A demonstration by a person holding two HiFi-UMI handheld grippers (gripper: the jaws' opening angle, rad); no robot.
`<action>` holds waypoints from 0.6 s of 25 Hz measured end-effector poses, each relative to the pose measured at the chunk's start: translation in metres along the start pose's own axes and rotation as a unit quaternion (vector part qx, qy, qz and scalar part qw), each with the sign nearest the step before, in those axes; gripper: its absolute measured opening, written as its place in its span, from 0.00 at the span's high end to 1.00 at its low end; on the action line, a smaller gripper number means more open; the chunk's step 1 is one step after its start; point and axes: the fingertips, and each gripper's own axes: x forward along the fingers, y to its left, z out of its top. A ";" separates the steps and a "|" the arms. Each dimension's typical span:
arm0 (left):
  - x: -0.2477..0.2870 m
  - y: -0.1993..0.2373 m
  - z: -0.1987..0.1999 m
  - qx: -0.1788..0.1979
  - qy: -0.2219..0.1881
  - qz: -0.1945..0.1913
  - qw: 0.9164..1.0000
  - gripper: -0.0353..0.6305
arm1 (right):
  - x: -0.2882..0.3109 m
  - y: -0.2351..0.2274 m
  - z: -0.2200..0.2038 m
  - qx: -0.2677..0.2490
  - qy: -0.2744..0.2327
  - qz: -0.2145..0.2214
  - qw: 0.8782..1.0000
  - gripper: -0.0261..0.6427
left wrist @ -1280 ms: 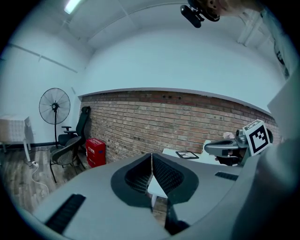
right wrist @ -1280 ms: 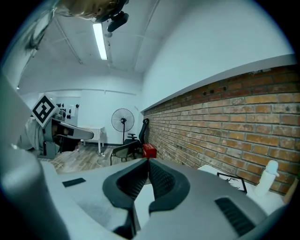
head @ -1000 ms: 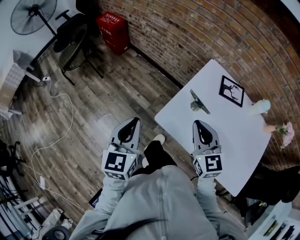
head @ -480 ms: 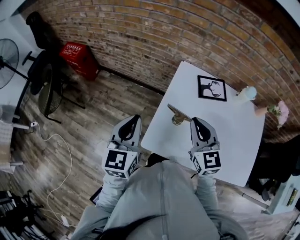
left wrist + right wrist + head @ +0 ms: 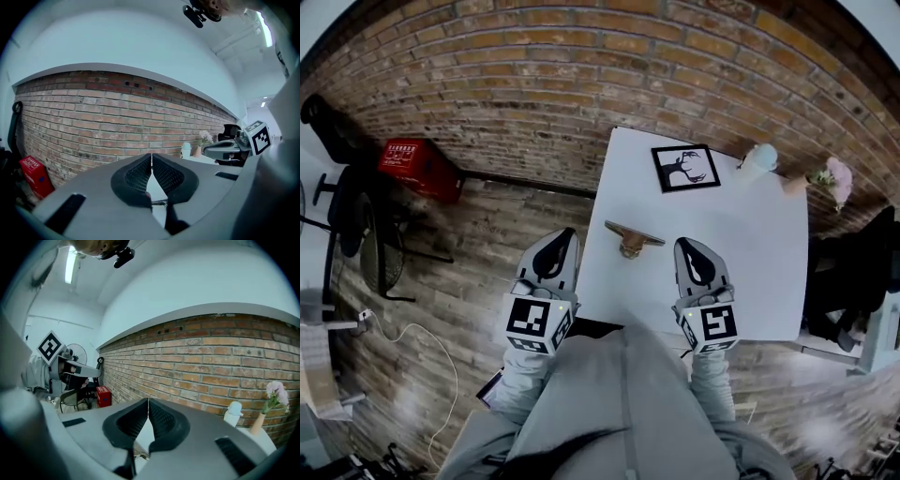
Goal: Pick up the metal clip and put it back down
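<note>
The metal clip (image 5: 632, 237) lies near the left part of the white table (image 5: 750, 272), a bronze bar on top with a round shiny part below it. My right gripper (image 5: 684, 246) hovers over the table just right of the clip, shut, with nothing in it (image 5: 148, 401). My left gripper (image 5: 567, 238) is left of the table's edge, over the wooden floor, also shut and empty (image 5: 151, 155). Neither gripper touches the clip.
A framed deer picture (image 5: 685, 168), a white bottle (image 5: 758, 156) and a vase of pink flowers (image 5: 828, 175) stand along the table's far side by the brick wall (image 5: 581, 84). A red crate (image 5: 416, 167) and a black chair (image 5: 366, 234) are at left.
The view has swung round so the table and brick wall lie straight ahead. Both grippers have come nearer the table; the clip now sits between them. Both stay shut.
</note>
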 end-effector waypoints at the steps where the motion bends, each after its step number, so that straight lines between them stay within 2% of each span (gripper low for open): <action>1: 0.005 0.000 0.001 0.003 0.001 -0.012 1.000 0.90 | -0.001 -0.002 0.001 0.002 0.001 -0.009 1.000 0.92; 9: 0.042 -0.006 0.012 0.023 0.011 -0.093 0.995 0.90 | 0.002 -0.012 0.007 0.003 0.018 -0.077 0.997 0.92; 15: 0.054 -0.015 0.005 0.019 0.020 -0.116 0.993 0.90 | 0.002 -0.014 0.001 -0.003 0.026 -0.080 0.996 0.92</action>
